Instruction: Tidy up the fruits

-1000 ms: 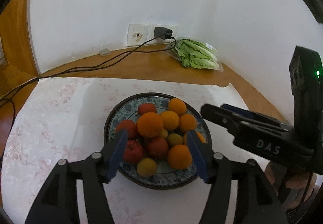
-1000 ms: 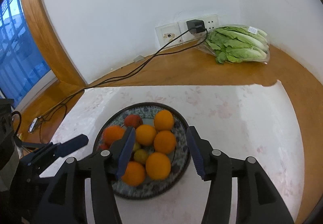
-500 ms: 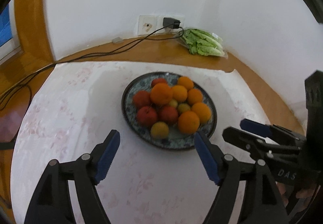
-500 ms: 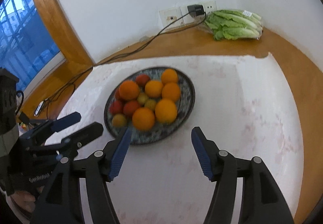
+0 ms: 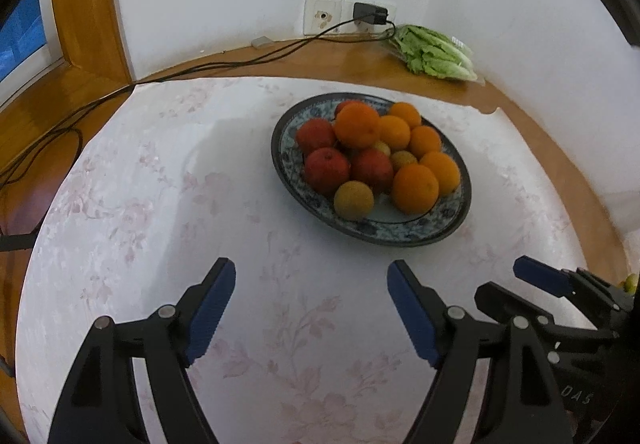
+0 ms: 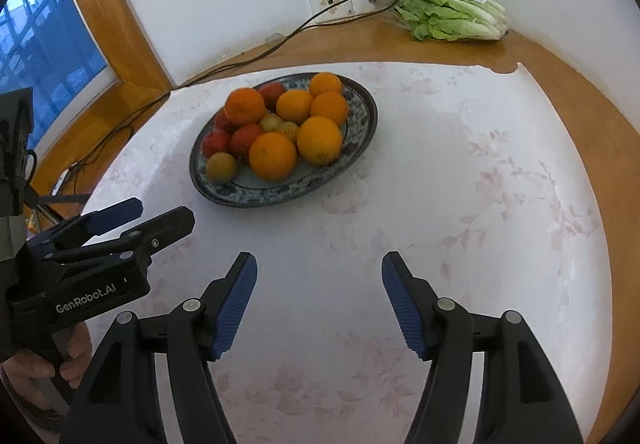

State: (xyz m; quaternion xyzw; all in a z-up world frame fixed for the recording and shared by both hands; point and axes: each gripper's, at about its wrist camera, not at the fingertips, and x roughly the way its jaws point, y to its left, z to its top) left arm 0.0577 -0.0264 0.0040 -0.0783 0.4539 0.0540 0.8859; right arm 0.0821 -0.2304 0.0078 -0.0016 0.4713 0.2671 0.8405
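A blue-patterned plate [image 5: 400, 232] [image 6: 248, 196] stands on a white floral cloth, heaped with fruit. On it are oranges [image 5: 414, 187] [image 6: 273, 155], red apples [image 5: 326, 169] and small yellow-green fruits [image 5: 354, 199]. My left gripper [image 5: 311, 268] [image 6: 162, 209] hovers over the cloth short of the plate. Its jaws are opening with nothing between them. To its right, my right gripper [image 6: 319, 260] [image 5: 504, 280] is also short of the plate. Its jaws are opening too and hold nothing.
A bagged lettuce [image 5: 436, 51] [image 6: 452, 19] lies by the wall at the back right. A charger [image 5: 370, 13] sits in the wall socket, and its cable [image 5: 200, 67] trails left over the wooden tabletop. A hand [image 6: 48, 364] holds the left gripper's handle.
Both grippers have drawn back from the plate, which now lies well beyond their fingertips instead of between them. The jaws of both stand wider than before.
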